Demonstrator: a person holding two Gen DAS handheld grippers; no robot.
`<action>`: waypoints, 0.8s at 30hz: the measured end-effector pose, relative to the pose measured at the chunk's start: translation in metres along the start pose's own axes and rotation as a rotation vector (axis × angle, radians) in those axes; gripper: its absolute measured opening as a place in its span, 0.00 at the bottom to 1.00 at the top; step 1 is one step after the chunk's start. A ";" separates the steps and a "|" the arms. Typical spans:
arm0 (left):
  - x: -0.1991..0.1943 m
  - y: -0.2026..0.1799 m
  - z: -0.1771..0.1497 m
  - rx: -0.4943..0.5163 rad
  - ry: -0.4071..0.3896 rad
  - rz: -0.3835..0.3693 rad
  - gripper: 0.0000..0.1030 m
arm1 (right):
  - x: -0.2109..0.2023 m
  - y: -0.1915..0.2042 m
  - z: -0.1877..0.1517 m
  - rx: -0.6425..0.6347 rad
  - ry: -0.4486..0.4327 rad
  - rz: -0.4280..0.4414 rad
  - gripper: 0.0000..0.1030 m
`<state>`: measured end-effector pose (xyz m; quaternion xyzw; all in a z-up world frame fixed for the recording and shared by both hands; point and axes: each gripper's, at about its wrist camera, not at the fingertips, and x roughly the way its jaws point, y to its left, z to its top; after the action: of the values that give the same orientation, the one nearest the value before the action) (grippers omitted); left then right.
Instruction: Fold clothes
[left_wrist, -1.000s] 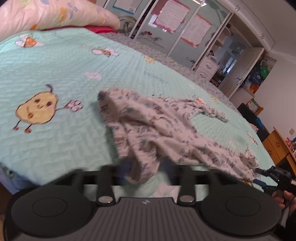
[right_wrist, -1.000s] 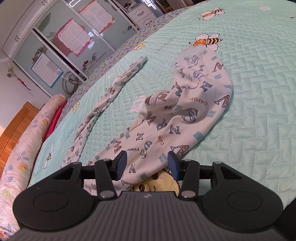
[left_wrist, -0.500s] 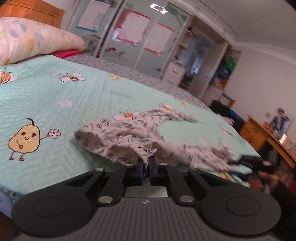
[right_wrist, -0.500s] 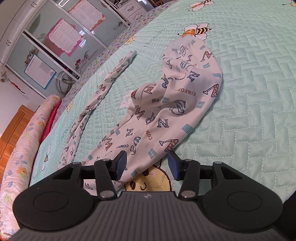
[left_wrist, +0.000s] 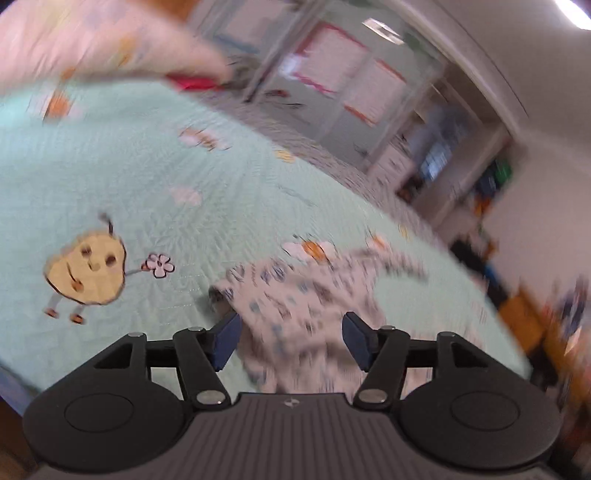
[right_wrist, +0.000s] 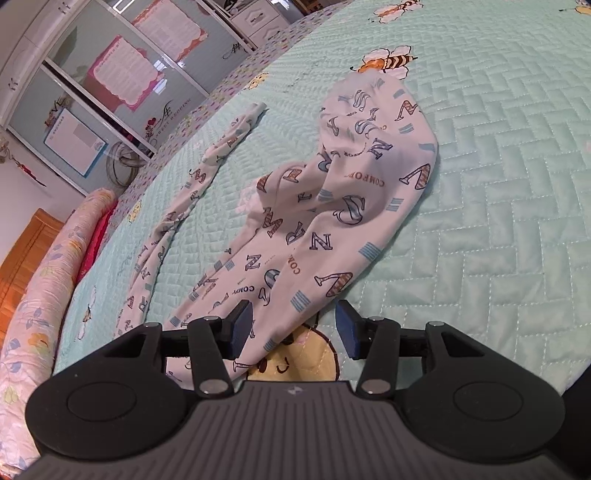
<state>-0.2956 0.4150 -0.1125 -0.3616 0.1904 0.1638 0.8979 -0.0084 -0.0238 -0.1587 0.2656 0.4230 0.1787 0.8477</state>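
A white garment (left_wrist: 295, 295) printed with letters lies crumpled on the mint quilted bedspread (left_wrist: 147, 166); the left wrist view is motion-blurred. My left gripper (left_wrist: 290, 339) hovers over the garment's near end. Its jaws are opening, and cloth lies between and under the blue pads without being pressed. In the right wrist view the same garment (right_wrist: 332, 206) stretches away, with one long thin part trailing far left. My right gripper (right_wrist: 291, 328) stands open just above its near hem and grips nothing.
A floral pillow (right_wrist: 33, 295) and a wooden headboard (right_wrist: 22, 254) line the left side of the bed. Beyond the bed stands a glass-fronted wardrobe (right_wrist: 122, 74) with pink posters. A wooden desk (left_wrist: 524, 314) sits at the right past the bed's edge.
Half a second ago my left gripper was shut on a bunch of the cloth; now its jaws are apart and the cloth lies loose. The left view has swung. The right gripper has stayed put.
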 end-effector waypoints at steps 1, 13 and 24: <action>0.014 0.008 0.003 -0.056 0.010 0.000 0.62 | 0.000 0.001 0.000 -0.003 0.001 -0.001 0.49; 0.069 0.031 0.041 -0.157 -0.008 0.052 0.00 | 0.002 0.000 0.000 -0.014 -0.005 -0.042 0.50; 0.051 0.029 0.090 -0.073 0.023 0.100 0.18 | 0.009 0.025 -0.005 -0.135 -0.043 -0.080 0.51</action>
<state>-0.2435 0.5072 -0.0928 -0.3859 0.2125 0.2110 0.8726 -0.0093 0.0021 -0.1518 0.1944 0.4021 0.1672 0.8790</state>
